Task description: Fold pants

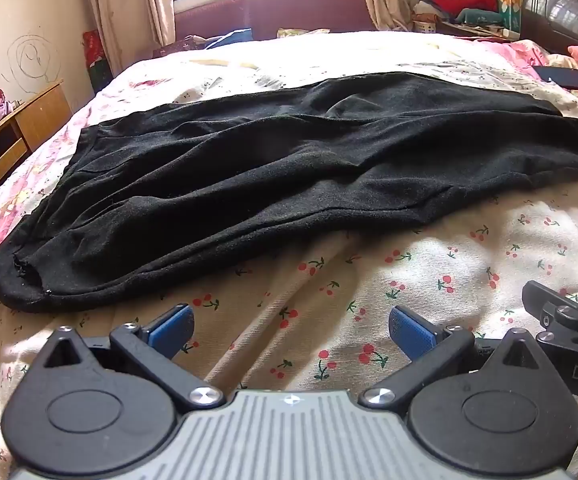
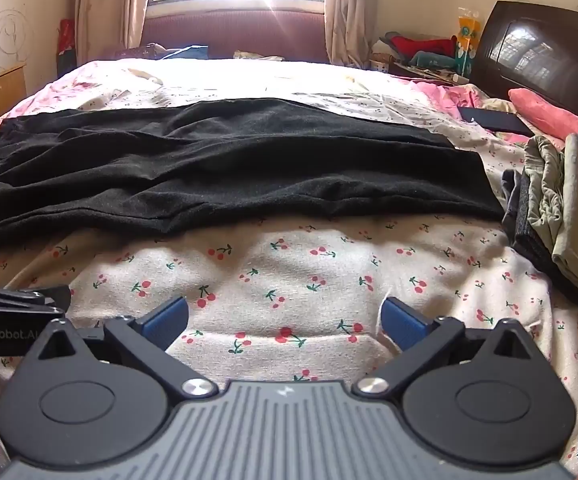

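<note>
Black pants [image 1: 273, 176] lie spread sideways across the bed, wrinkled, with one end bunched at the near left. They also show in the right wrist view [image 2: 225, 168], where their right edge ends near a clothes pile. My left gripper [image 1: 291, 328] is open and empty, hovering over the cherry-print sheet [image 1: 409, 264] just short of the pants' near edge. My right gripper [image 2: 285, 322] is open and empty, also over the sheet [image 2: 289, 264] in front of the pants. Each gripper's body shows at the edge of the other's view.
A pile of olive and grey clothes [image 2: 561, 216] lies at the right of the bed. A dark flat object [image 2: 493, 120] and a pink pillow [image 2: 549, 114] lie near the dark headboard [image 2: 545, 52]. A wooden cabinet [image 1: 13, 132] stands left of the bed.
</note>
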`<state>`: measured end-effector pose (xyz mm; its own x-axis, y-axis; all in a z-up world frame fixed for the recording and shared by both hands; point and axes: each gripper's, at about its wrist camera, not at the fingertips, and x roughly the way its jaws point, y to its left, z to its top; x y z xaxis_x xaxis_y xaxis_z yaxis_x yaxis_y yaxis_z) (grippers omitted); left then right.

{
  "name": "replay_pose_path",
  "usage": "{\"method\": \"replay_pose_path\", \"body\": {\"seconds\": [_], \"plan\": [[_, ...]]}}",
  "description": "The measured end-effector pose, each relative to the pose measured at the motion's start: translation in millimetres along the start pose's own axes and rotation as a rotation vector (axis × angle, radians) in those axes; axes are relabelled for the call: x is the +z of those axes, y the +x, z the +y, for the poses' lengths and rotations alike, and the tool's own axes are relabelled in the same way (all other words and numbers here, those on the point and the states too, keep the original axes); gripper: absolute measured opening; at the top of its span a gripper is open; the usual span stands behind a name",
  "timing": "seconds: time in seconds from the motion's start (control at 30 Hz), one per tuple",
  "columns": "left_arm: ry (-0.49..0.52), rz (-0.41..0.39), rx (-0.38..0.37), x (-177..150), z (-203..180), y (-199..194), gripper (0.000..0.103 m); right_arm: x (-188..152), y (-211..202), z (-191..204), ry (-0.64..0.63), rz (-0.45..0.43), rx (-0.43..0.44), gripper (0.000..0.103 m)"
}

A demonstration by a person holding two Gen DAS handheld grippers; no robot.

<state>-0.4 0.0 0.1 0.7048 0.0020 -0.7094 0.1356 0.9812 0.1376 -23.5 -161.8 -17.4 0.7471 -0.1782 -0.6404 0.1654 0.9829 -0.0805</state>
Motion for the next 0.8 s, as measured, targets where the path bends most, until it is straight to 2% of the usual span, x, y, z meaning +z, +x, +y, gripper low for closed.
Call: {"method": "replay_pose_path", "body": {"seconds": [0.8], "plan": [[0.002,0.01,-0.013,-1.0,-1.3,0.8,0.103,0.3,2.7,1.2,-0.006,0.007,0.0,0.102]]}}
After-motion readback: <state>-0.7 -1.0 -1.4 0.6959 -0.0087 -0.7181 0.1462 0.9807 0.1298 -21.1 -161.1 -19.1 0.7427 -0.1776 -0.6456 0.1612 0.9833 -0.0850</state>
